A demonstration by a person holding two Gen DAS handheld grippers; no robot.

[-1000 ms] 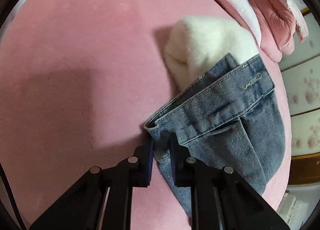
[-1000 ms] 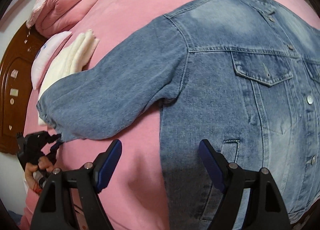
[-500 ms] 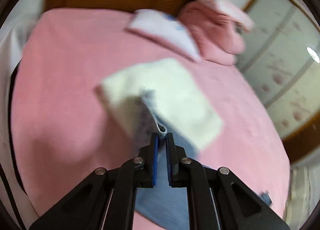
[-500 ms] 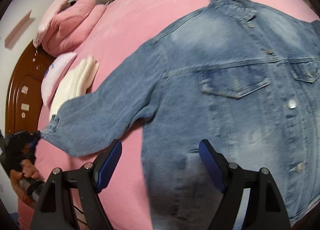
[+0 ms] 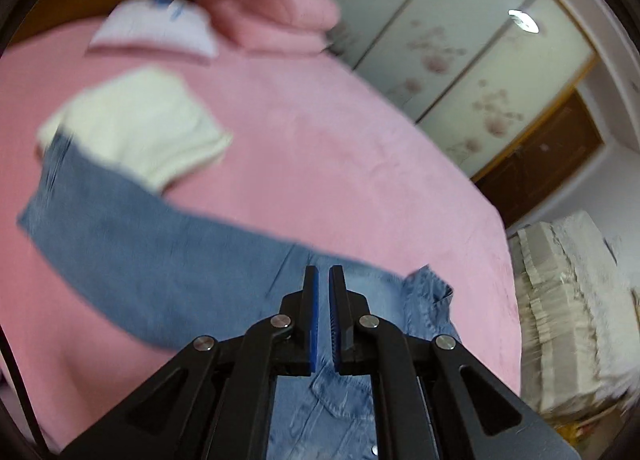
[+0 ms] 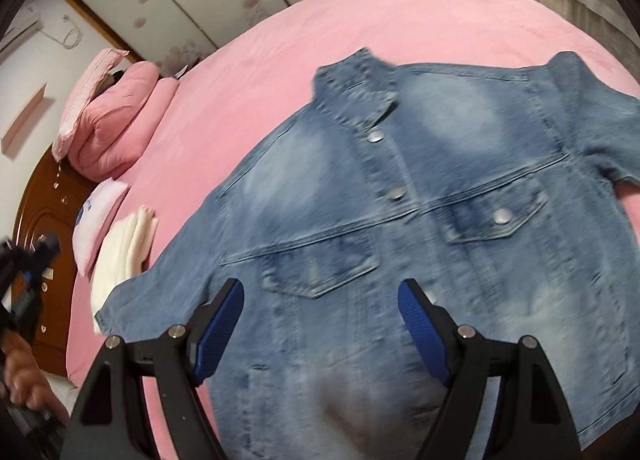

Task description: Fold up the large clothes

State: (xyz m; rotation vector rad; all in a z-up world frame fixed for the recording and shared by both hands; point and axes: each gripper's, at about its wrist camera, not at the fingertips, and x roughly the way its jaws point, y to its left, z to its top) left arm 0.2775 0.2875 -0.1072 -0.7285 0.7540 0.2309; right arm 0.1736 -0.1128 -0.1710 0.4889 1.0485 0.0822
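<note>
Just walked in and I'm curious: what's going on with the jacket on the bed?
A person holding a gripper in each hand is folding a denim jacket that lies face up and buttoned on a pink bed. Its sleeve stretches out flat toward a folded white garment. The left gripper is shut with nothing in it, above the jacket. The right gripper is open over the jacket's front, holding nothing. No fold has been made yet.
</note>
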